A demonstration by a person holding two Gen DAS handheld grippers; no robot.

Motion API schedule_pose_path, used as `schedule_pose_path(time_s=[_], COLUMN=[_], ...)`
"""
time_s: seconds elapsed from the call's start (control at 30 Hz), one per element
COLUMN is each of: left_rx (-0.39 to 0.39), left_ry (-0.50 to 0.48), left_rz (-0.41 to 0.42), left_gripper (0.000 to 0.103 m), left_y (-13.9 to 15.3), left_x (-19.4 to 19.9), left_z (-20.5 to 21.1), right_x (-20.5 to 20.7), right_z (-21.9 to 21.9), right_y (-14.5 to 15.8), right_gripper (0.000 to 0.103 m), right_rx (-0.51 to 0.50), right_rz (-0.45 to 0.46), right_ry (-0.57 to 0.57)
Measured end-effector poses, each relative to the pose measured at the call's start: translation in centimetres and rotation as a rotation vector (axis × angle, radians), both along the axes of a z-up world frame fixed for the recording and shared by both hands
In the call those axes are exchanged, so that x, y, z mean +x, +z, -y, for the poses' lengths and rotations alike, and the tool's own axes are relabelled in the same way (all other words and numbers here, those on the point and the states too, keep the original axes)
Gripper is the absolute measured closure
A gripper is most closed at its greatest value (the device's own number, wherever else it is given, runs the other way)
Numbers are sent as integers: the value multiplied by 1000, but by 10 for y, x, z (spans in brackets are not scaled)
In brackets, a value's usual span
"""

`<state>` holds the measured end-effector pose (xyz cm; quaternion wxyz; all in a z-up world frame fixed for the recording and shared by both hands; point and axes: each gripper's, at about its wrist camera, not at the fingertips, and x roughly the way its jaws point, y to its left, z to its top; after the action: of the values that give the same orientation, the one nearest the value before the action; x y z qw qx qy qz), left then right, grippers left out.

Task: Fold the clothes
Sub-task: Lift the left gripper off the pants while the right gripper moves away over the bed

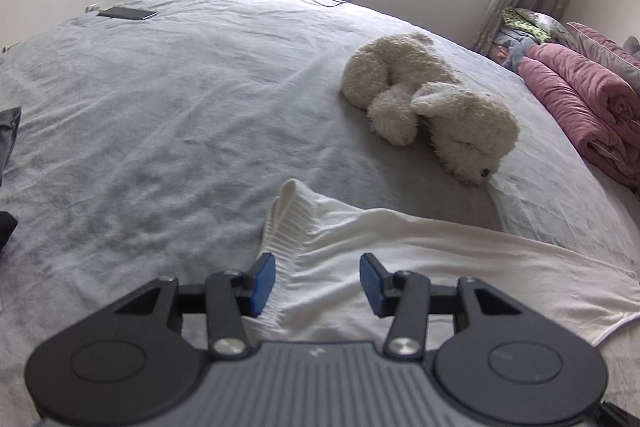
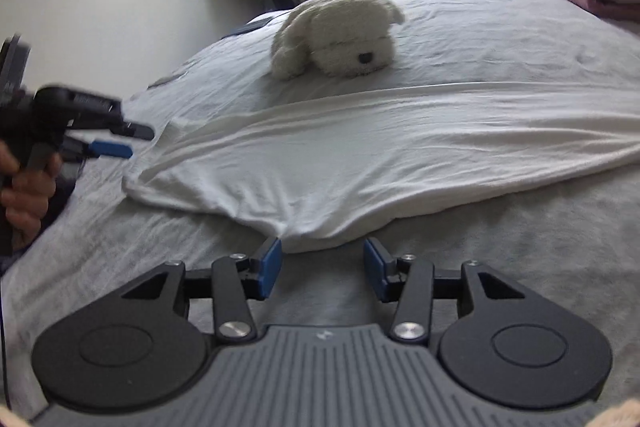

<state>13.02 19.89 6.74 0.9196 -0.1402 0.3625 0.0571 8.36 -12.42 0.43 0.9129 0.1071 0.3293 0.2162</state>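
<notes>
While both the left tongs (image 1: 318, 283) and right tongs (image 2: 322, 267) gape empty at the limp white ribbed-cuff cotton garment (image 2: 360, 163), either could pinch its thin edge unevenly, bunching it toward the fluffy cream plush dog (image 2: 340, 35) just beyond.

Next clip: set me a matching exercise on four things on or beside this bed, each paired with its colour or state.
Things:
1. garment
2. plush dog
3. quilt
4. left tool

Descriptions:
A. pink, rolled at the bed's side
B. open, blue pads over a ribbed cuff
C. white, spread flat on the grey sheet
D. cream and fluffy, lying beyond the garment

Pairs: 1-C, 2-D, 3-A, 4-B
</notes>
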Motion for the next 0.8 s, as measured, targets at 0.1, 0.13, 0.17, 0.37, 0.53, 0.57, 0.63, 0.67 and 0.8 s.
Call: schedule_pose_path(time_s=[0.1,0.13,0.17,0.37,0.53,0.57,0.63,0.67,0.8], left_rx=[20,29,38,100,168,181,191,193,234], left_ry=[-40,-51,-62,-123,-165,-175,-180,-180,-179], left_rz=[-2,-6,-9,-35,-29,-28,-36,-40,-43], left_gripper=[54,54,54,54,54,54,54,54,53], left_y=[-3,-5,-7,-22,-29,-30,-33,-35,-39], left_x=[-1,-1,-1,-1,-4,-5,-4,-4,-3], left_z=[19,26,32,62,83,87,92,94,99], right_x=[9,12,14,21,31,34,42,46,61], right_z=[60,80,102,209,263,271,280,284,290], right_y=[-1,-2,-5,-15,-17,-18,-18,-18,-18], right_gripper=[49,49,50,53,53,53,53,53,53], right_rx=[130,176,237,444,483,490,485,482,454], right_rz=[-63,-83,-95,-114,-98,-97,-98,-98,-94], right_ry=[-219,-286,-330,-589,-748,-765,-781,-788,-799])
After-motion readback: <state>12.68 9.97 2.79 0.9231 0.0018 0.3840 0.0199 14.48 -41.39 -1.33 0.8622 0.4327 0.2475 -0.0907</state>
